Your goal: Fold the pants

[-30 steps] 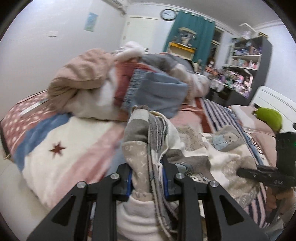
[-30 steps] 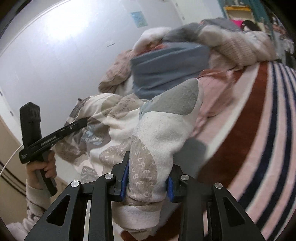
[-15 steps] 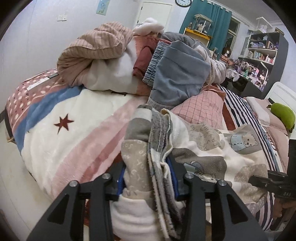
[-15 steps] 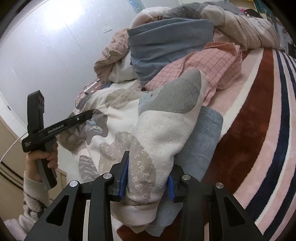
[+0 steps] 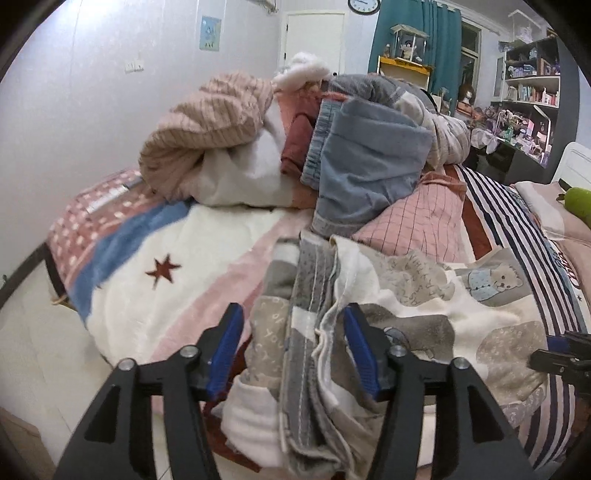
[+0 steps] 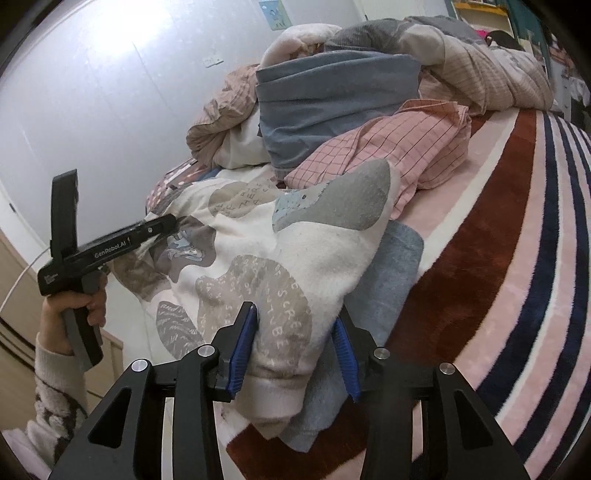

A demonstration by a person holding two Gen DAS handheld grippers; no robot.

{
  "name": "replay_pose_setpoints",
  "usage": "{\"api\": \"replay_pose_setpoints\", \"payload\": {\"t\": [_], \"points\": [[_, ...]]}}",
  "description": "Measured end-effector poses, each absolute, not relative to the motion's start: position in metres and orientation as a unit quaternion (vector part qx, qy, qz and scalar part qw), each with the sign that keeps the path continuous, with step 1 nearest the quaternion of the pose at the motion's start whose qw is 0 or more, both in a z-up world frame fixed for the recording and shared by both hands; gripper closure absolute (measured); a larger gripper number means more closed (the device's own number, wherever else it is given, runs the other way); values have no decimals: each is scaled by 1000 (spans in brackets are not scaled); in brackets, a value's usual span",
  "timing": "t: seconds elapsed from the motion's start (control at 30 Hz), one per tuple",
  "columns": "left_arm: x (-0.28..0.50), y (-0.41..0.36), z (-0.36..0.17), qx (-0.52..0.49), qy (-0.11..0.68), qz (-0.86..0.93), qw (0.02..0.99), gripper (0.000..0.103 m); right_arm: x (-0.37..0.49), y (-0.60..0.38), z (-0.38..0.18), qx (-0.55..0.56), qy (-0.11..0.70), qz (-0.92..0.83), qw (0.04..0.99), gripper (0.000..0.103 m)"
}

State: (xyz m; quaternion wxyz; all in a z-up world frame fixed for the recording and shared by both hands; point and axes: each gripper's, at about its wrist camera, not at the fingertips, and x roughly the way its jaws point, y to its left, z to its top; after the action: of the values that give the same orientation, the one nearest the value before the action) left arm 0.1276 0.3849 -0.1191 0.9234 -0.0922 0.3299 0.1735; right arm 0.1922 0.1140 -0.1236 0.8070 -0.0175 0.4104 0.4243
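Pants (image 5: 406,295) between both half-open tongs (image 5: 293,354)

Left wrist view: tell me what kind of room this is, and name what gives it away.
Most likely a lived-in bedroom. The printed pants lie on a bed under a striped blanket, with a pile of clothes heaped behind. Teal curtains and cluttered shelves line the far wall.

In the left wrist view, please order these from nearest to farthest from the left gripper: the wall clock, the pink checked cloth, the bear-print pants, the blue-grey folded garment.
1. bear-print pants: between the fingers of the left gripper.
2. pink checked cloth: beyond the pants, to the right.
3. blue-grey folded garment: on the clothes pile, just behind the checked cloth.
4. wall clock: on the far wall, at the top.
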Motion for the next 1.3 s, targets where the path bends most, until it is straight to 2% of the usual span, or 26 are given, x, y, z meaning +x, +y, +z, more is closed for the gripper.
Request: {"api": "replay_pose_setpoints", "payload": {"t": [0.1,0.57,0.7,1.07,1.23,1.3], "points": [[120,376,-108,-76,325,182,925,44,188,109,-119,-25,405,422,811,65],[96,287,-73,-47,296,157,941,26,157,43,-100,-28,378,402,833,43],[101,256,-67,-42,293,137,945,25,152,17,-96,-25,368,388,844,37],[130,165,-72,-21,297,68,952,25,140,-73,-90,7,343,332,879,34],[132,125,-74,-1,272,71,960,25,120,-106,-83,10,313,306,899,25],[131,115,-77,1,262,82,962,21,114,-120,-81,14,298,294,908,23]]}}
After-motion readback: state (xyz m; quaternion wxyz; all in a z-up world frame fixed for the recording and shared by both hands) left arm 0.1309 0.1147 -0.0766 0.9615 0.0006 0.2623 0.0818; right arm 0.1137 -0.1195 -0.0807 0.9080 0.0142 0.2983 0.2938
